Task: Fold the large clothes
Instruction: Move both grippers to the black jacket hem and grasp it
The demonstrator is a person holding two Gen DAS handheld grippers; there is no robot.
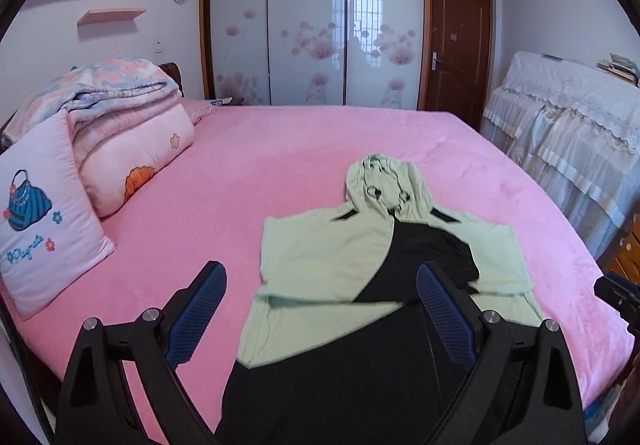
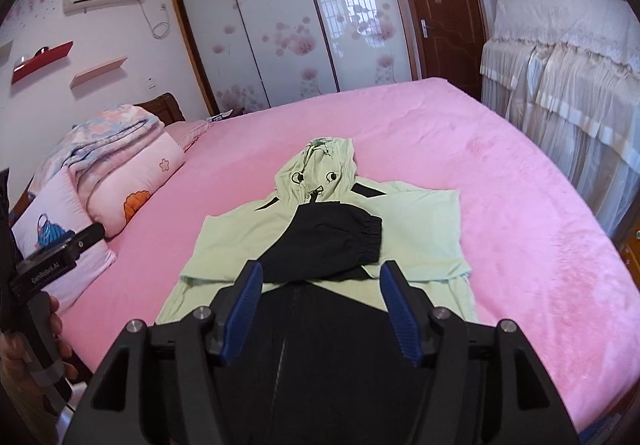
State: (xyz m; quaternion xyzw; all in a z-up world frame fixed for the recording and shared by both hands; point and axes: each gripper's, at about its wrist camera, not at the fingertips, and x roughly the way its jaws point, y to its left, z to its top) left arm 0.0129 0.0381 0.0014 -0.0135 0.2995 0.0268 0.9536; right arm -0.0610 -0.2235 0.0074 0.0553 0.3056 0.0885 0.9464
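Note:
A light green hooded jacket (image 1: 320,249) with black panels lies flat on the pink bed (image 1: 280,149), hood pointing away from me, both sleeves folded in across the chest. It also shows in the right wrist view (image 2: 420,229); a black cuffed sleeve (image 2: 340,241) lies over its middle. My left gripper (image 1: 322,277) is open and empty above the jacket's near left part. My right gripper (image 2: 322,277) is open and empty above the black lower part of the jacket.
A folded quilt (image 1: 120,101) and pillows (image 1: 40,213) are stacked at the left of the bed. A lace-covered cabinet (image 1: 568,125) stands at the right. A wardrobe (image 1: 312,17) and door (image 1: 456,41) are behind. The left gripper's body (image 2: 48,257) shows at the right view's left edge.

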